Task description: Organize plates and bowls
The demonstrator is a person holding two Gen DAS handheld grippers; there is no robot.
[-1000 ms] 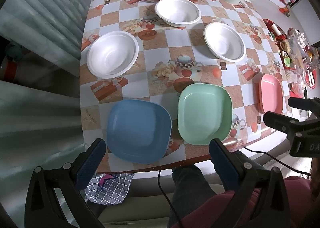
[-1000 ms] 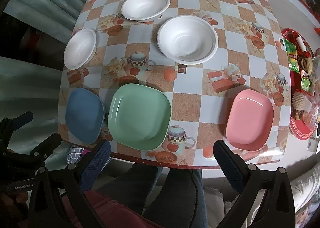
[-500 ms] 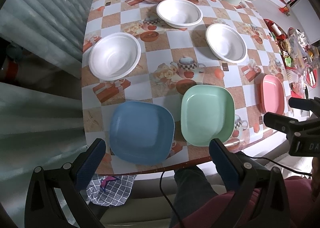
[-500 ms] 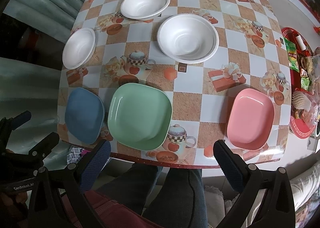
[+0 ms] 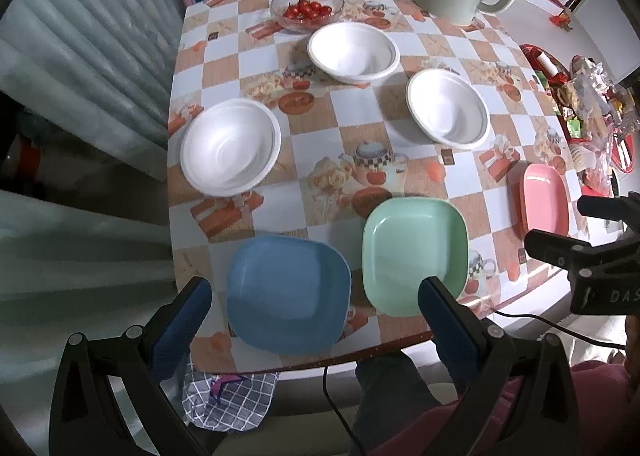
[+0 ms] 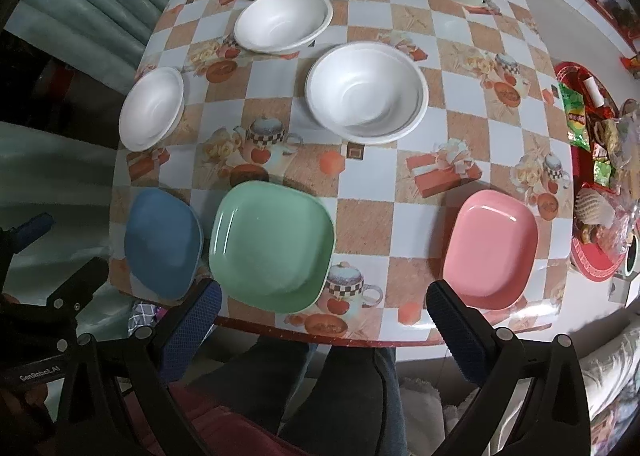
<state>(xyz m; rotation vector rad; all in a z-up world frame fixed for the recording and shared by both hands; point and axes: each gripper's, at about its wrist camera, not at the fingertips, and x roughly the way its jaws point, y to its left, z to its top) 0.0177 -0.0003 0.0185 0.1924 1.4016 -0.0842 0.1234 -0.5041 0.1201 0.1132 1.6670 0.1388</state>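
While both grippers' jaws gape wide, glass bowl holds cherry tomatoes; white bowls empty.

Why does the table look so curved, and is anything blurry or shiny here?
Left wrist view: fisheye lens bows the table edges, corners go black, and the white bowls cast soft shadows. Right wrist view: same bending; window glare streaks the green plate and pink plate, and the glossy tablecloth near the edge shines. Both views stay fairly sharp in the middle.
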